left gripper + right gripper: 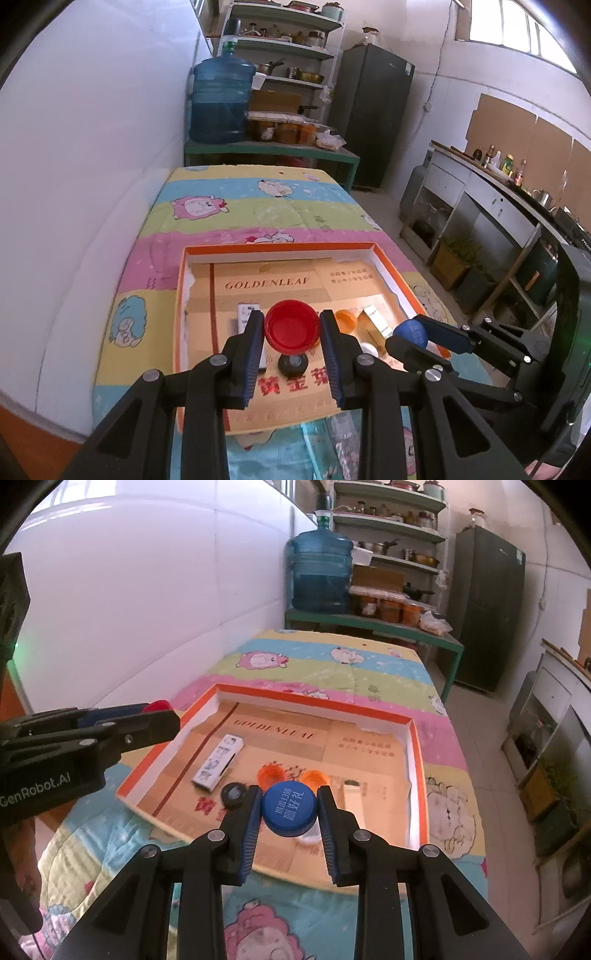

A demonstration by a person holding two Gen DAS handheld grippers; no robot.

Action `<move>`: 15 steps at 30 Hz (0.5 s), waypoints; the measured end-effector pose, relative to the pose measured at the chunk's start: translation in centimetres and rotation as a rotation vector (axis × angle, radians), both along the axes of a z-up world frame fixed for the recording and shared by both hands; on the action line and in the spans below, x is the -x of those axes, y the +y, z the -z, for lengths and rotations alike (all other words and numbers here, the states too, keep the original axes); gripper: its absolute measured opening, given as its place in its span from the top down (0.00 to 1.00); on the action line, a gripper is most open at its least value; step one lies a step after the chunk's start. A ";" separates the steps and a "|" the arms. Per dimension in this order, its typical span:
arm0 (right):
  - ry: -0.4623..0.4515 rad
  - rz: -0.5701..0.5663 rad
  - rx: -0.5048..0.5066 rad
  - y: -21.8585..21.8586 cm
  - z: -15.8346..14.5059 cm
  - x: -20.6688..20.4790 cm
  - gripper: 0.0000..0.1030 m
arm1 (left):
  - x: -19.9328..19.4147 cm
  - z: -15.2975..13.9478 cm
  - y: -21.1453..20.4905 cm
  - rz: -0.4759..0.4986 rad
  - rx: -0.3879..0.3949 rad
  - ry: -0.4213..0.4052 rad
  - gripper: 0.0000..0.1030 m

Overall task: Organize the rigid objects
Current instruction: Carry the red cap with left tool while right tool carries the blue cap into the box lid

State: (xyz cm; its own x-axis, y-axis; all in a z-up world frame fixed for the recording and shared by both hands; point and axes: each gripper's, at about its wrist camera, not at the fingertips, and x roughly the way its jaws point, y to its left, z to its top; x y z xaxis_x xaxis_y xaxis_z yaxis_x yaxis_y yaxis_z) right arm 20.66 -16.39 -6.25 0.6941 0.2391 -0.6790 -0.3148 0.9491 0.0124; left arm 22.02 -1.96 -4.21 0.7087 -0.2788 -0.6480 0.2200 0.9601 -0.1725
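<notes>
The left gripper [291, 328] is gripping a red bottle cap [291, 325] between its jaws, the cap's hollow ribbed inside facing the camera. The right gripper [289, 808] is clamping a blue bottle cap [289, 808], closed top facing the camera and printed with white characters, its rim finely ridged. Both caps are hanging just above the near part of a shallow orange-rimmed box [416, 738], which is lying on a counter covered by a striped cartoon-sheep cloth [258, 206].

The box has white inner walls and a cardboard liner [266, 284] printed with gold lettering. Inside it, a small white rectangular carton [218, 762] with blue print is lying flat toward the left. A black round cap [233, 794] is sitting just in front of that carton. Two orange caps [271, 773] are resting side by side near the middle, and a pale gold-and-white box [352, 799] is lying to their right. A white round piece [369, 349] is partly showing behind the right jaw in the left wrist view; what it is cannot be told.
</notes>
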 end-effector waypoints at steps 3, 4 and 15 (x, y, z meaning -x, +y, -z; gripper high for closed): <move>0.002 0.001 0.002 -0.3 0.1 -1.0 0.70 | -1.2 0.0 -0.4 0.005 -0.007 0.002 0.70; 0.001 0.002 0.003 -0.4 0.1 -1.3 0.70 | -1.6 0.1 -0.6 0.006 -0.008 0.003 0.70; 0.003 0.018 0.015 -2.3 0.4 -5.4 0.70 | -6.3 1.2 -2.4 0.020 -0.050 0.034 0.70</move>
